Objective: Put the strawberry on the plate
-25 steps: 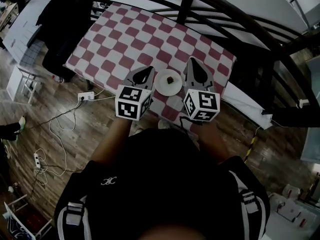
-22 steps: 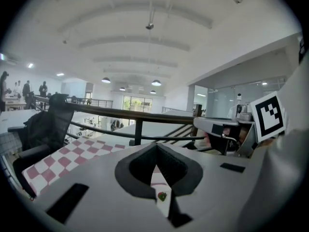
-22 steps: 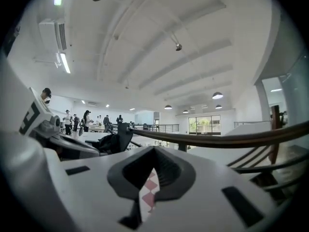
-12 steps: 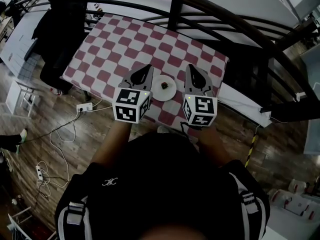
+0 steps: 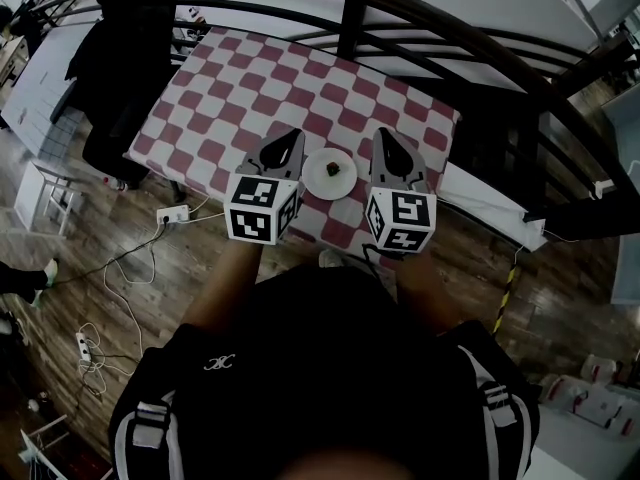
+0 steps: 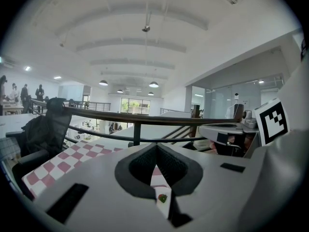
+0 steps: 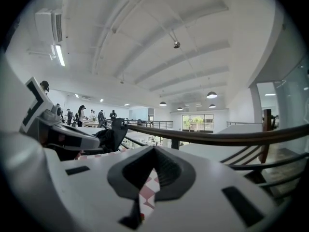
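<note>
A small dark red strawberry lies on a white plate near the front edge of the red-and-white checked table. My left gripper hovers just left of the plate and my right gripper just right of it, both pointing away from me. In the left gripper view the left gripper has its jaws meeting at the tips with nothing held; the strawberry shows through the slit below them. The right gripper is likewise shut and empty, with checked cloth behind it.
A dark curved railing runs behind the table. A black chair with a dark jacket stands at the table's left end. Cables and a power strip lie on the wooden floor at left.
The head view has shifted a little. Both grippers stay shut on either side of the plate, and the strawberry stays on it.
</note>
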{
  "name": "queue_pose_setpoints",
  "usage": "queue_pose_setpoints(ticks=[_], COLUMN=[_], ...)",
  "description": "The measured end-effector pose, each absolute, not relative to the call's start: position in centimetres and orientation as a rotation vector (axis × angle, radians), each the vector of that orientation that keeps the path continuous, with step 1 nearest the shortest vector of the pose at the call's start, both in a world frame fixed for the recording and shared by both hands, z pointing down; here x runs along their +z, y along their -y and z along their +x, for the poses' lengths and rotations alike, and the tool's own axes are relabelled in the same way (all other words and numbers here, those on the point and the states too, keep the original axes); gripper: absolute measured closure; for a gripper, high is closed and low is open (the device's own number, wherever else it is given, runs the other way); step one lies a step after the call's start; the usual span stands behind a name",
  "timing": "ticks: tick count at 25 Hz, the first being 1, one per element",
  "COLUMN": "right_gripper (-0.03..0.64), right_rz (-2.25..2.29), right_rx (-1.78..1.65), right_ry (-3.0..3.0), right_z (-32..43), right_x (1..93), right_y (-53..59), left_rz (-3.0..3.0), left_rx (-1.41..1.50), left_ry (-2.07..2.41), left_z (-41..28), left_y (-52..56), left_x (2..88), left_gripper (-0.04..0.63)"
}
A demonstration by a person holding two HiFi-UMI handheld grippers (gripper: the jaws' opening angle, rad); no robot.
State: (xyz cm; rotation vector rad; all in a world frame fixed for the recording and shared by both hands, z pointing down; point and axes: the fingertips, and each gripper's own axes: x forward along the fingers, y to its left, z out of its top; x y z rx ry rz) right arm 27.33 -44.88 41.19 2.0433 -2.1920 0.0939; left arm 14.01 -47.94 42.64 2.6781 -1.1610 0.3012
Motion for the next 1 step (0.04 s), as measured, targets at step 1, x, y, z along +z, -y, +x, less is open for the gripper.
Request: queue_pose_setpoints(ticks=[1], right_gripper=[0.604], right_rz=[2.042], right_rx=[0.085], right_ry=[2.192], right_z=[27.17], right_x=[41.06], right_y=[44.86], left_rz=[2.677], left_rx=[0.303], left_ry=[1.161], left_z=[13.9], left_y=[47.92], left_x=[42.71], left_gripper=[0.603])
